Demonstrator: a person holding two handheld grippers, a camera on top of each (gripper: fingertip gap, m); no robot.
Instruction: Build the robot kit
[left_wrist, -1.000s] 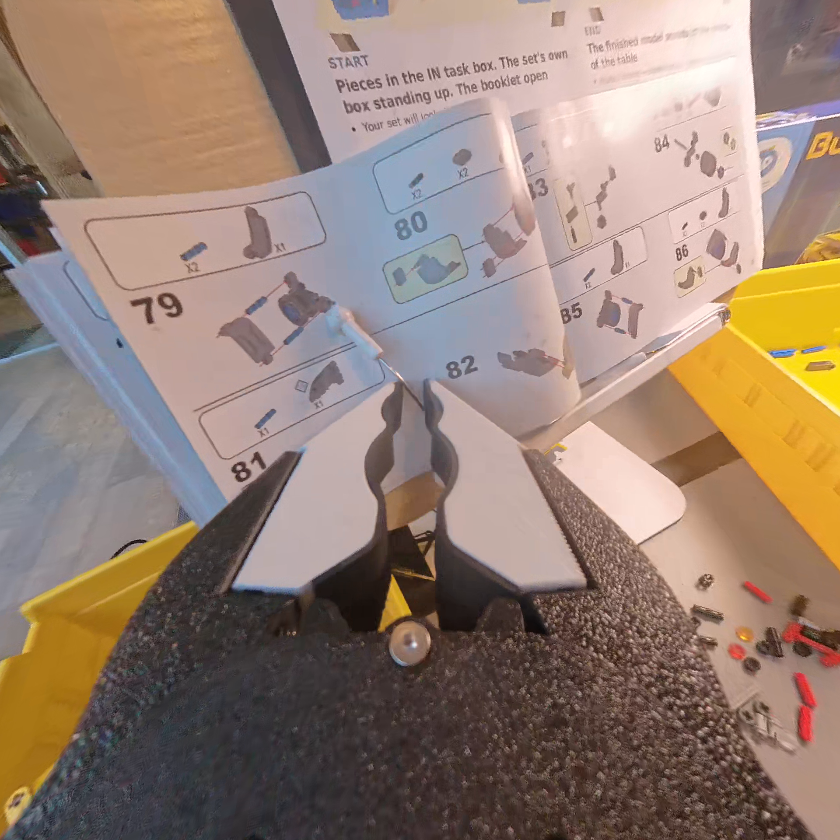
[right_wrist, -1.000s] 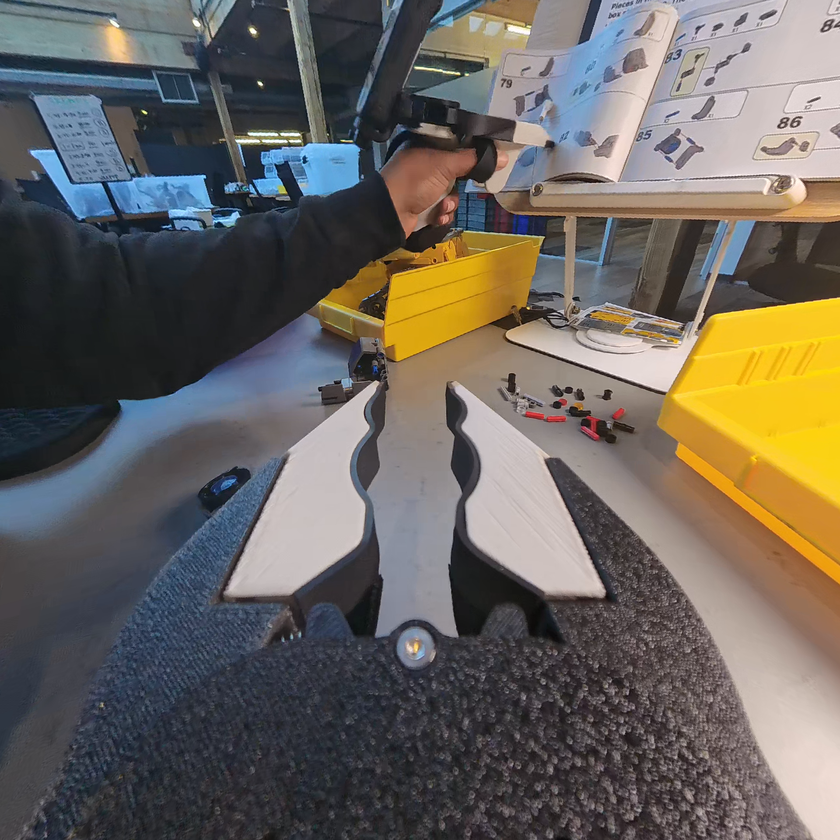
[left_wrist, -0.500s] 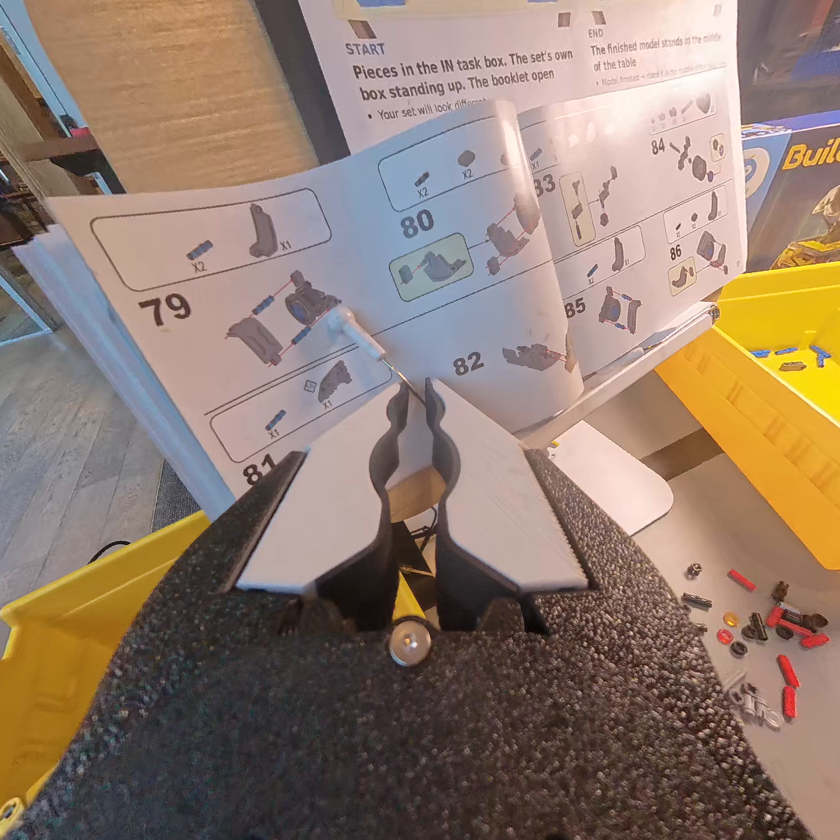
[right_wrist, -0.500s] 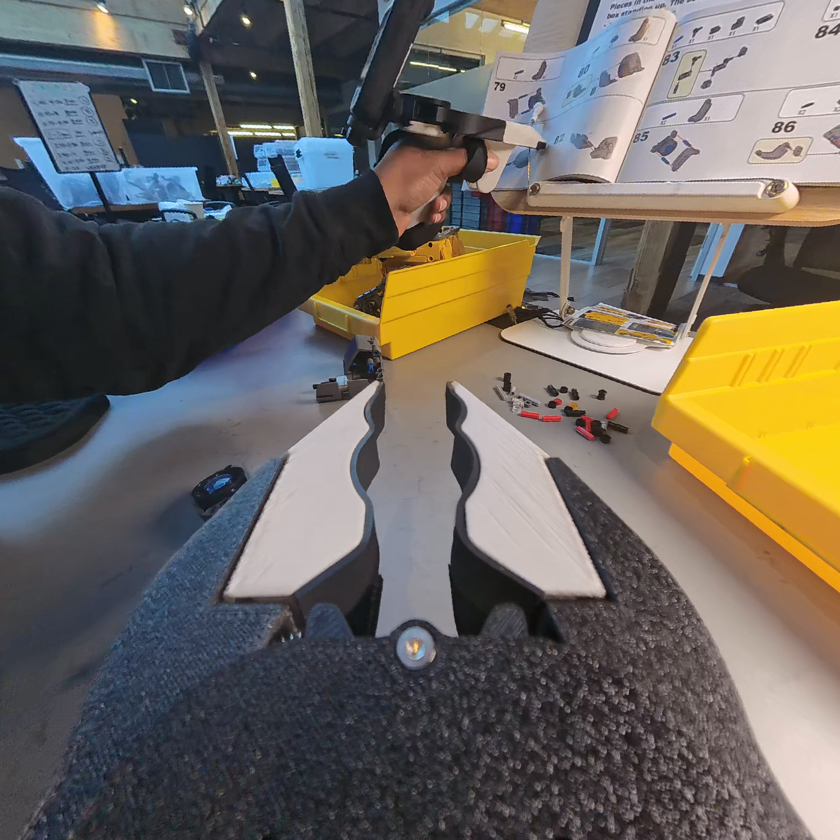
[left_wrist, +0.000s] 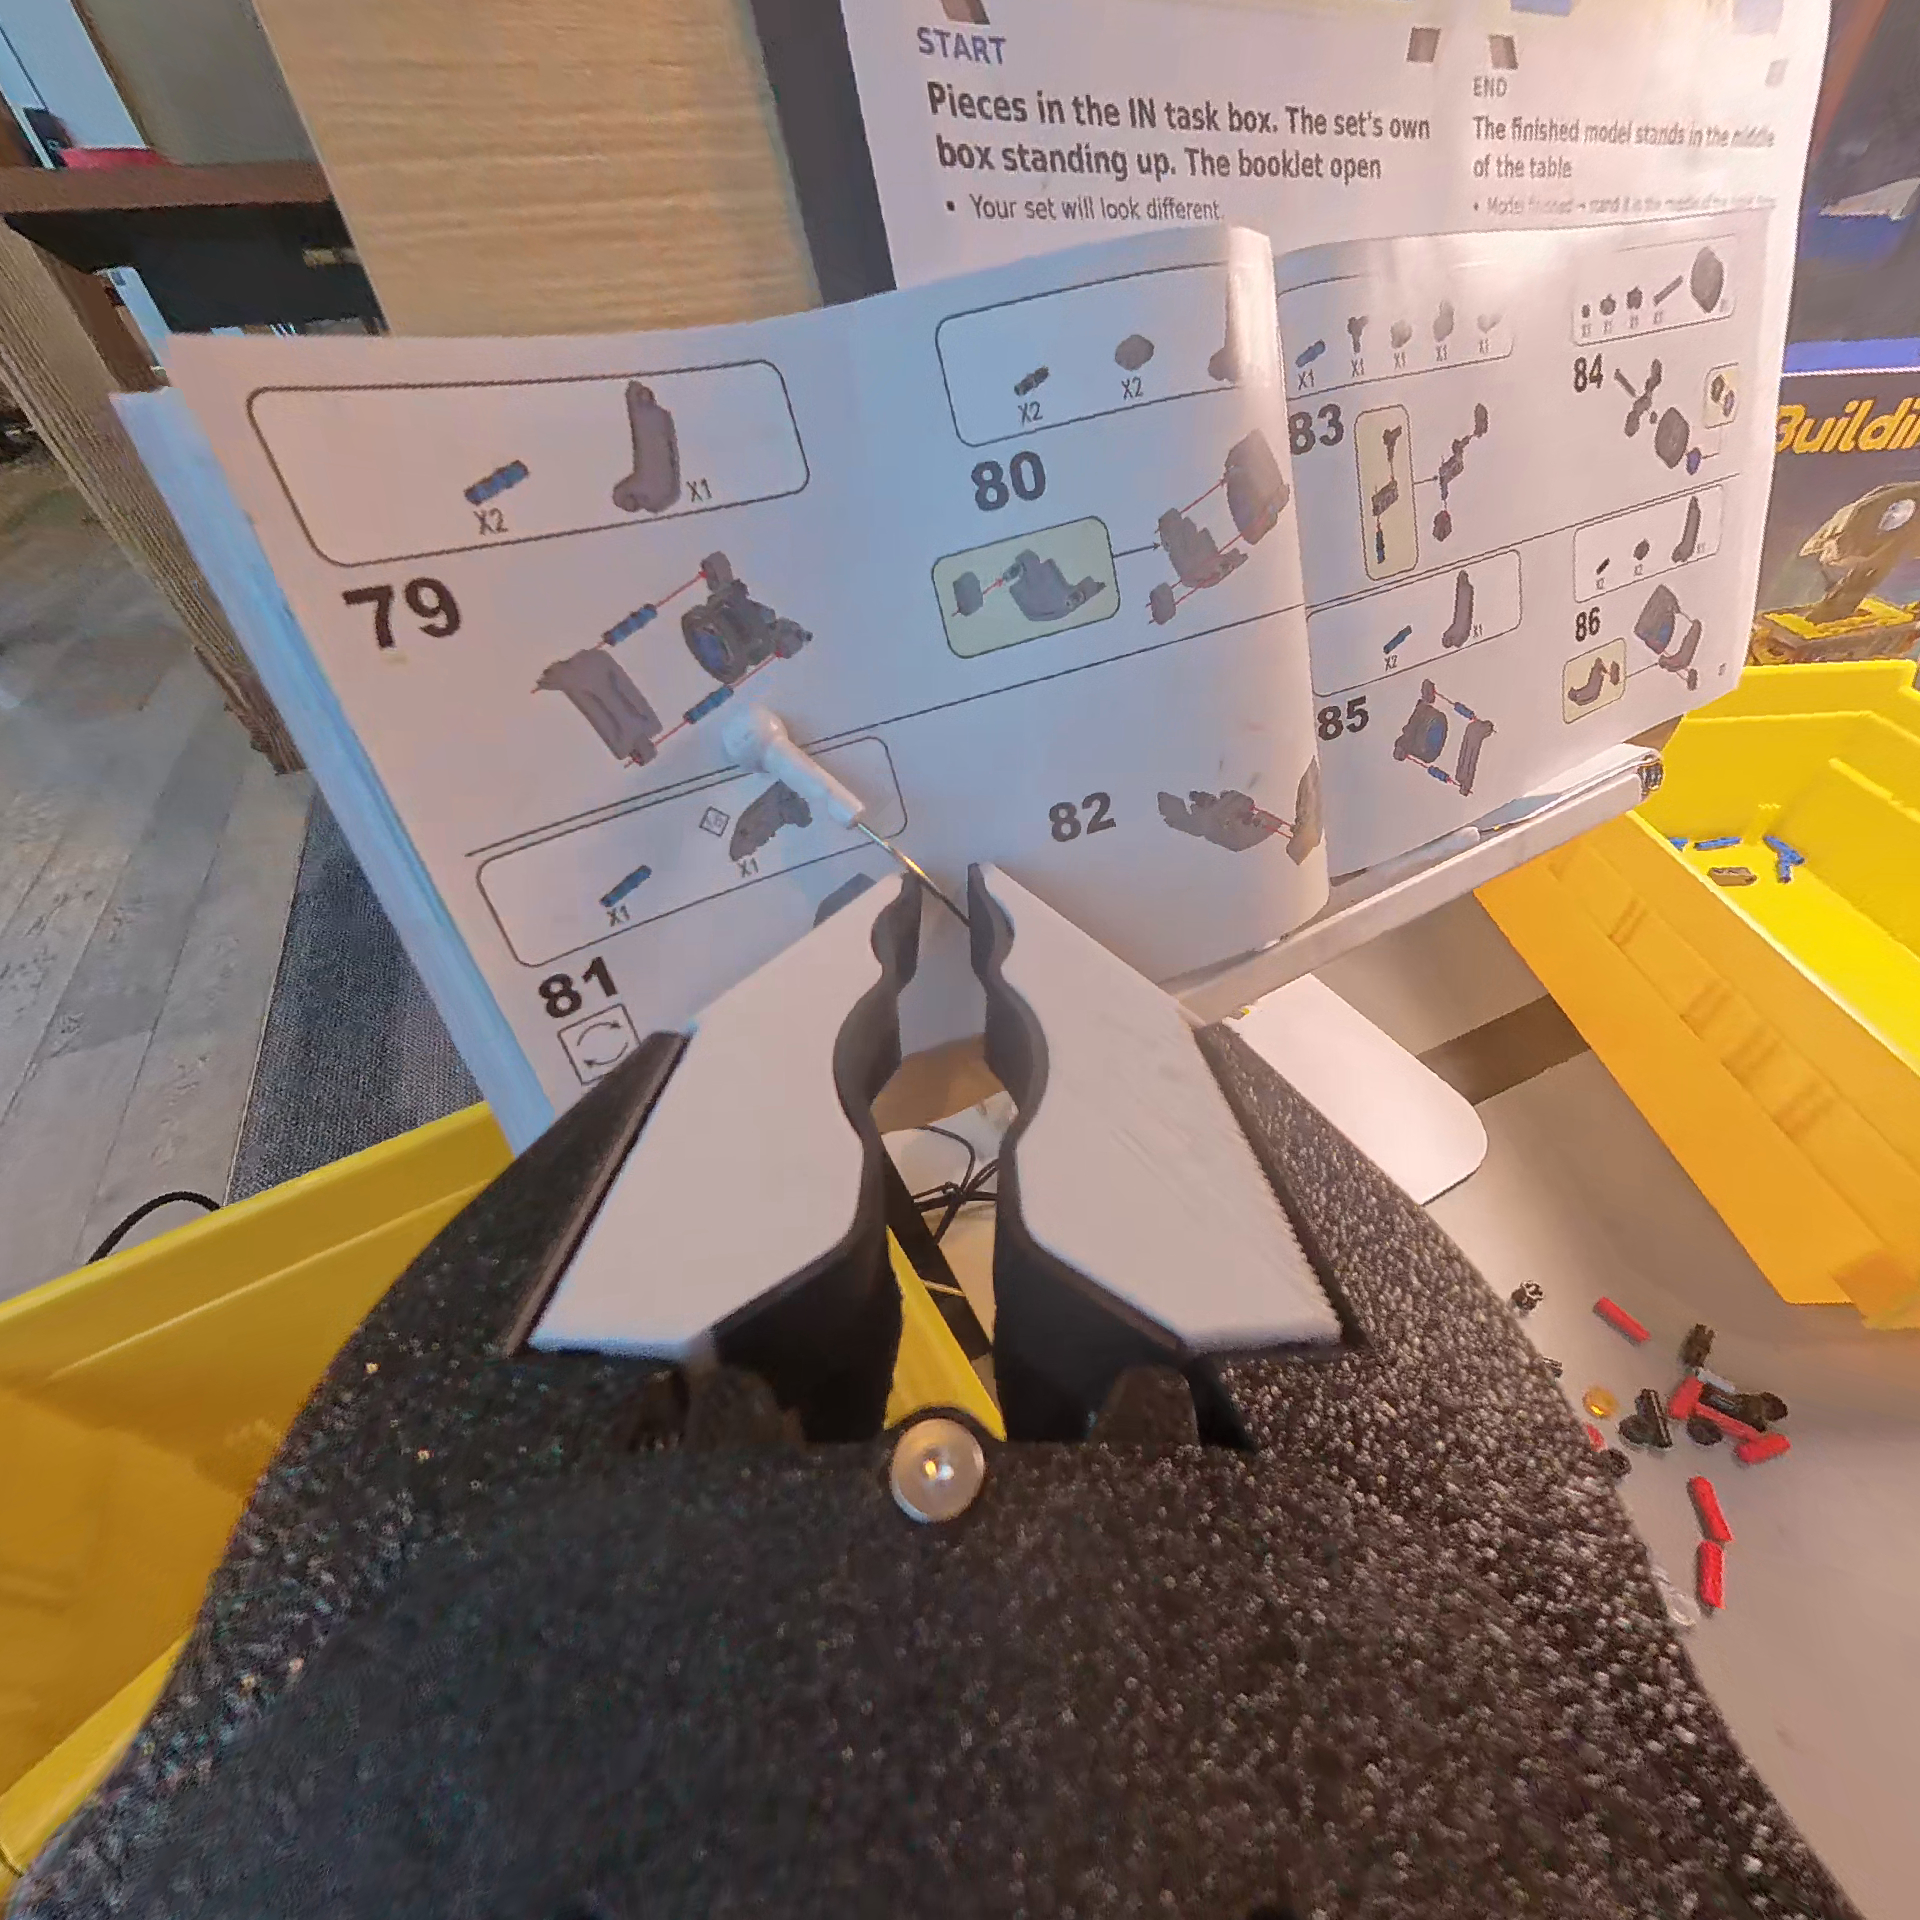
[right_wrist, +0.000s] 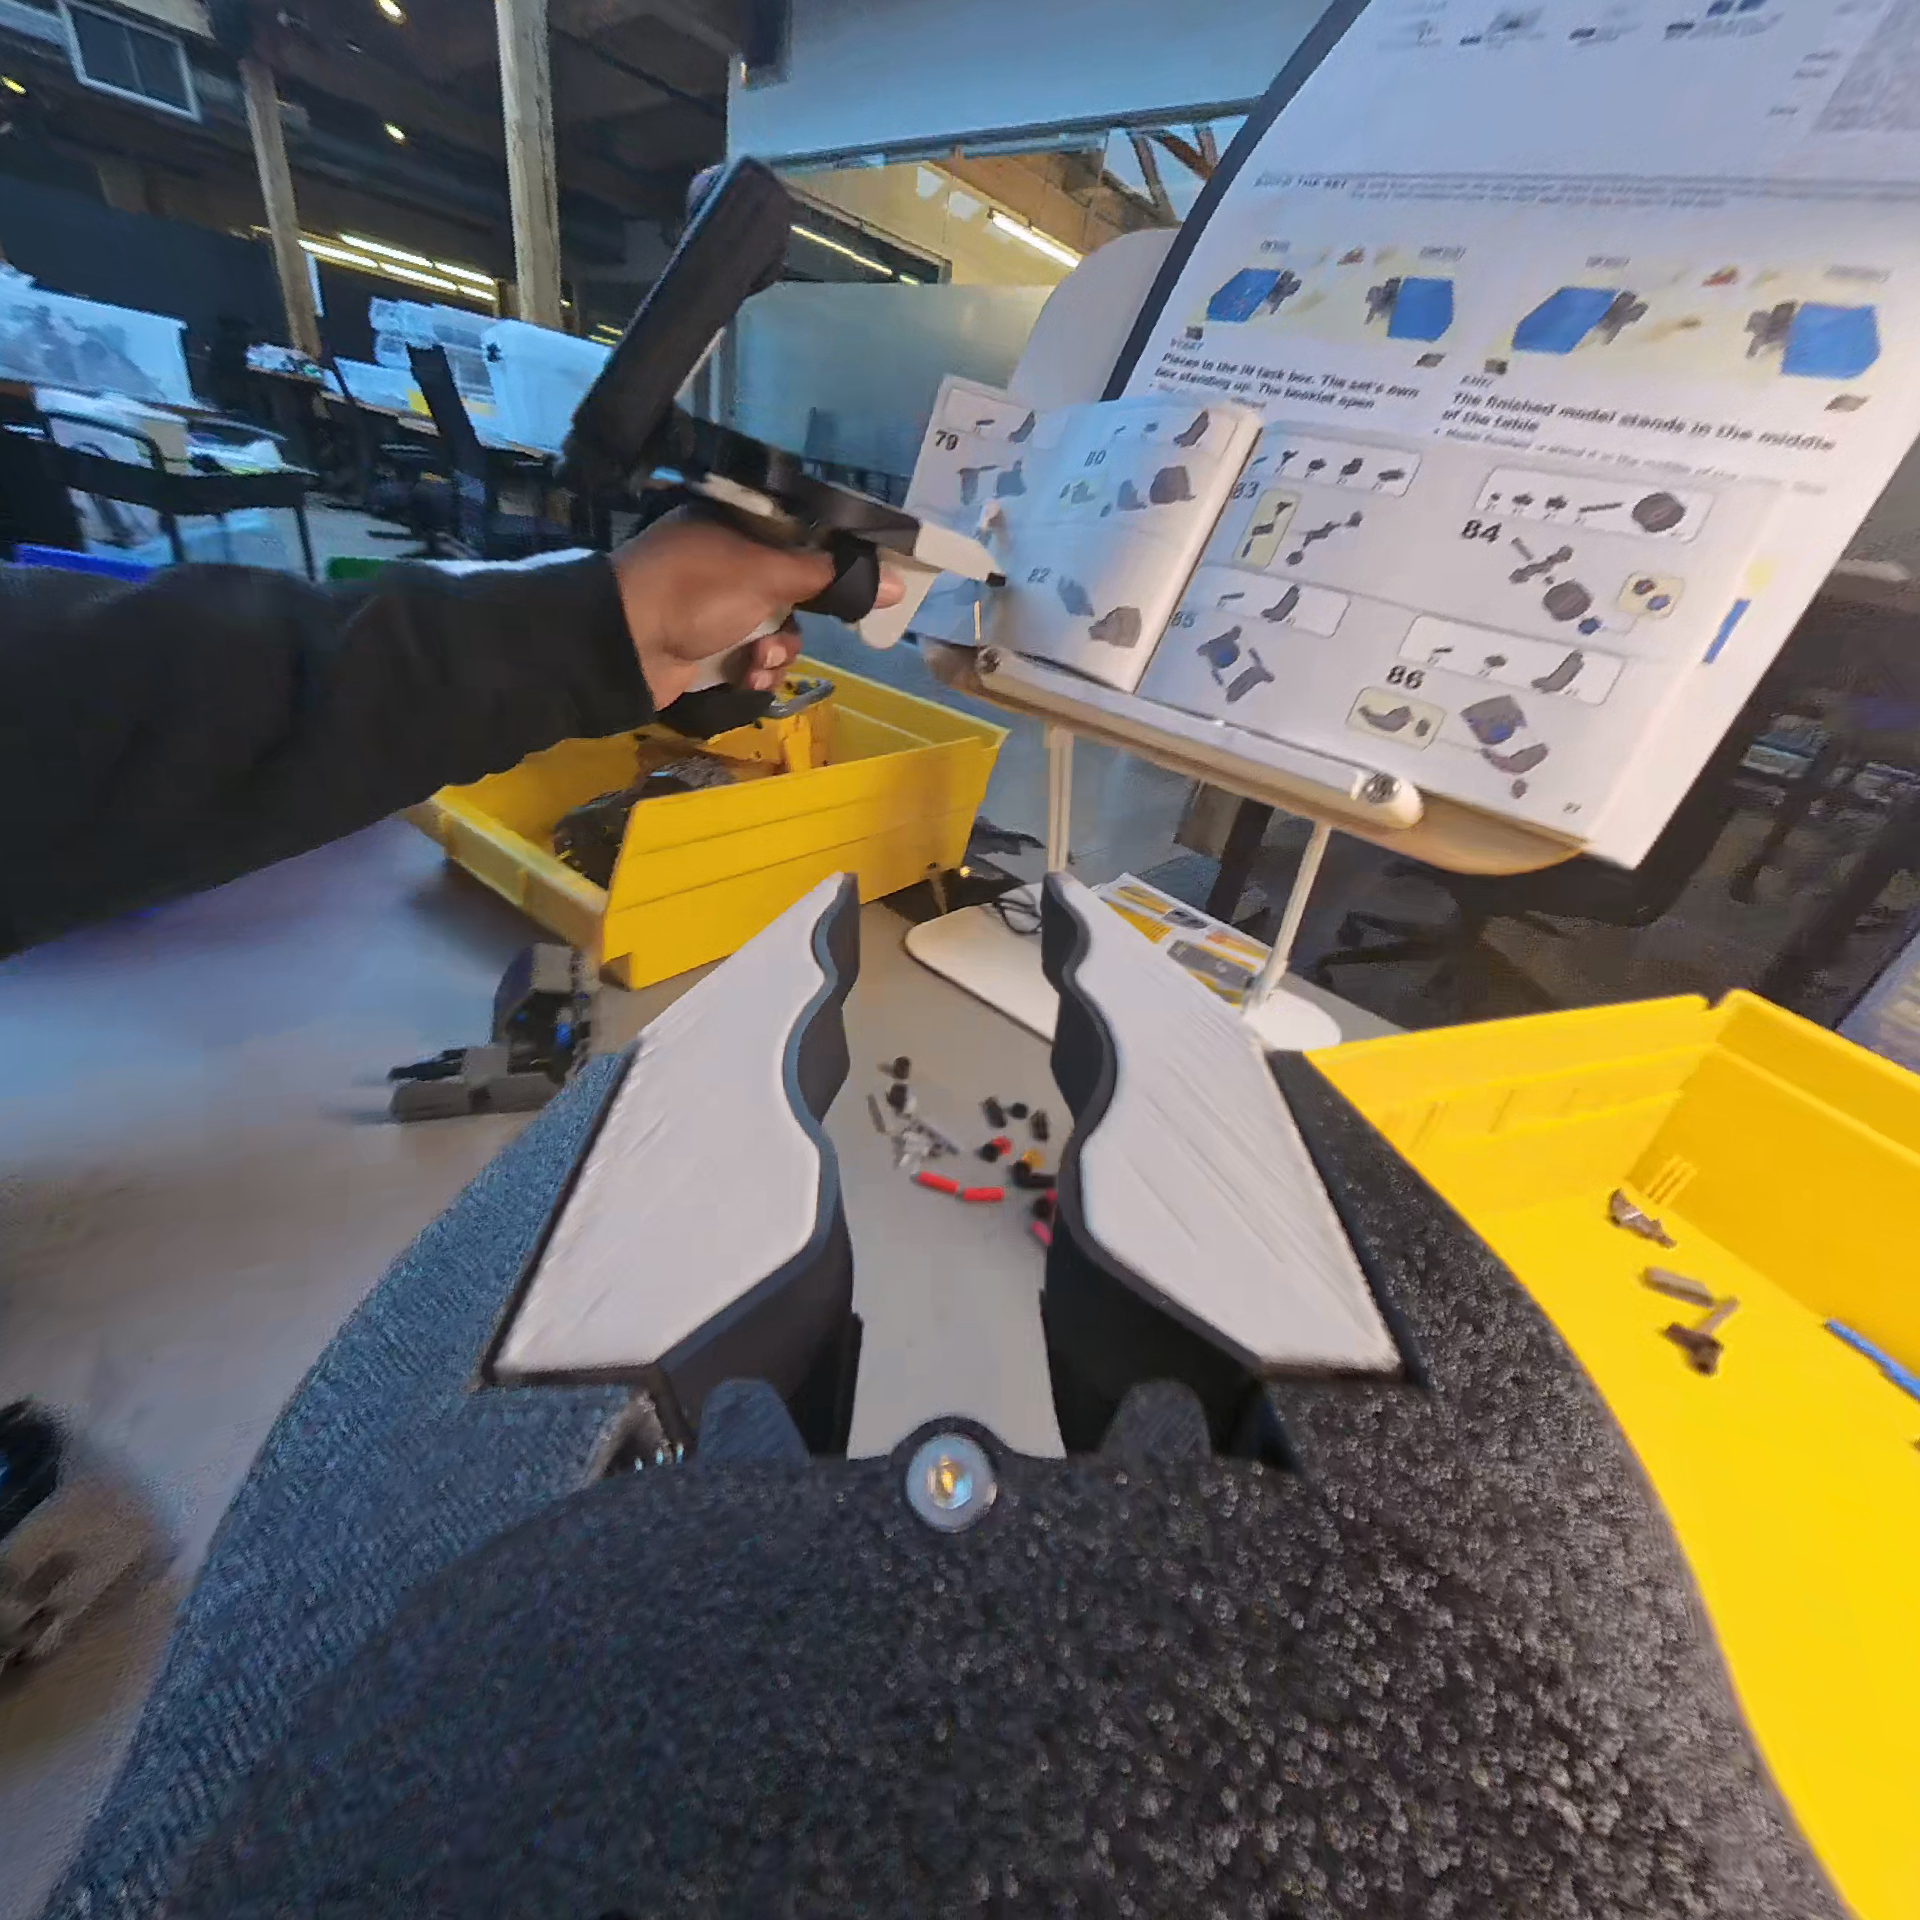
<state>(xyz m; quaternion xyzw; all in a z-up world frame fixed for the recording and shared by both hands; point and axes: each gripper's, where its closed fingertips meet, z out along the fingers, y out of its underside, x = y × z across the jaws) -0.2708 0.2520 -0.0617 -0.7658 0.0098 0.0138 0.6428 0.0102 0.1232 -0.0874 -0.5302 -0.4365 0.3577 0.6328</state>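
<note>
An open instruction booklet (left_wrist: 727, 582) leans on a white stand (left_wrist: 1455, 862). The stand's thin wire page-holder with a white tip (left_wrist: 774, 748) lies across the left page. My left gripper (left_wrist: 943, 883) is nearly shut, with the wire running between its fingertips. It also shows in the right wrist view (right_wrist: 935, 551), held by a hand in a black sleeve. My right gripper (right_wrist: 951, 904) is open and empty, low over the grey table above a scatter of small red and black parts (right_wrist: 966, 1153).
A yellow bin (right_wrist: 790, 862) holding a dark model stands behind left. Another yellow bin (right_wrist: 1662, 1195) with a few loose parts sits at the right. A small grey sub-assembly (right_wrist: 520, 1049) lies on the table. A printed sheet (left_wrist: 1351, 135) and the set's box (left_wrist: 1849, 520) stand behind the booklet. The left gripper's tips are roughly 30 cm from the right gripper's. The small grey sub-assembly (right_wrist: 520, 1049) is closer to my right gripper, around 20 cm from its tips; the left tips are 30 cm off.
My right gripper has swung right and forward, towards the stand and the right bin, its jaws still open. My left gripper has stayed at the page-holder wire, shifting only slightly.
</note>
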